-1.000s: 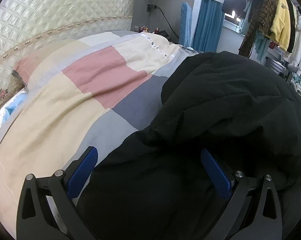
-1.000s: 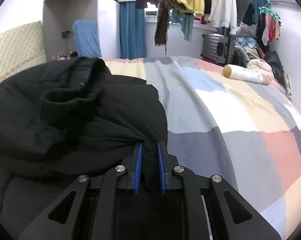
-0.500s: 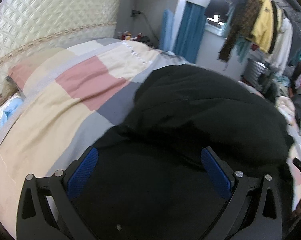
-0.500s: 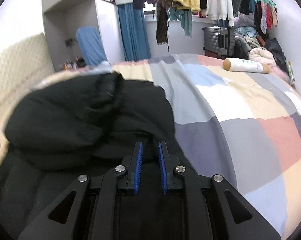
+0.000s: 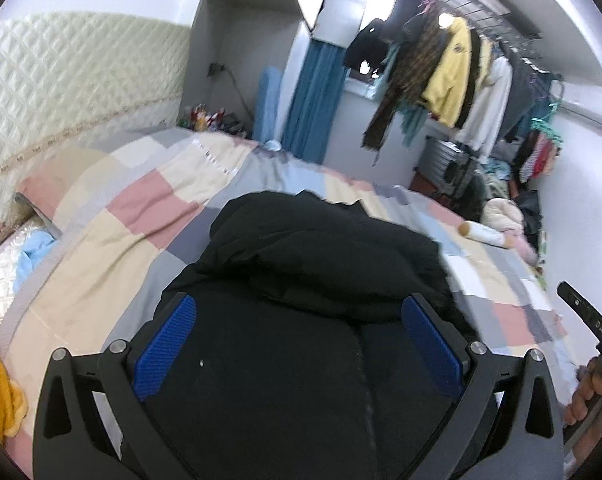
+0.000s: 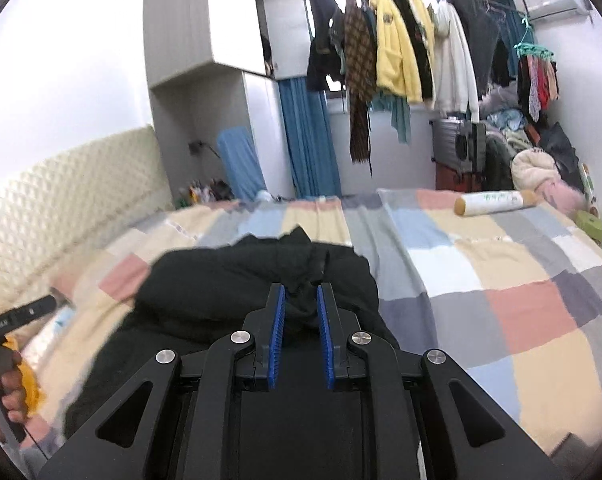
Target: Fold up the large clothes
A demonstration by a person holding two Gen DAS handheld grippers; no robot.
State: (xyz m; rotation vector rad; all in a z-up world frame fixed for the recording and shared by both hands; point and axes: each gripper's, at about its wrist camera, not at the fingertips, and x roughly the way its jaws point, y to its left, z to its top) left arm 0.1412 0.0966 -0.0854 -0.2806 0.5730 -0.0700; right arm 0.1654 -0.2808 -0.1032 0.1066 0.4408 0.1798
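Black coat bunched on near half of patchwork bed. Right gripper clenched on a fold of it, likely to lift that edge. Left gripper spread wide, coat between pads, no pinch visible.

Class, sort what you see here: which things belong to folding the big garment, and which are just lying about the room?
Part of the job:
- black coat
- right gripper, shut on a bunch of the coat
- left gripper, wide apart around the coat
- bed

Lying about:
- white bottle
- clothes rail
- suitcase
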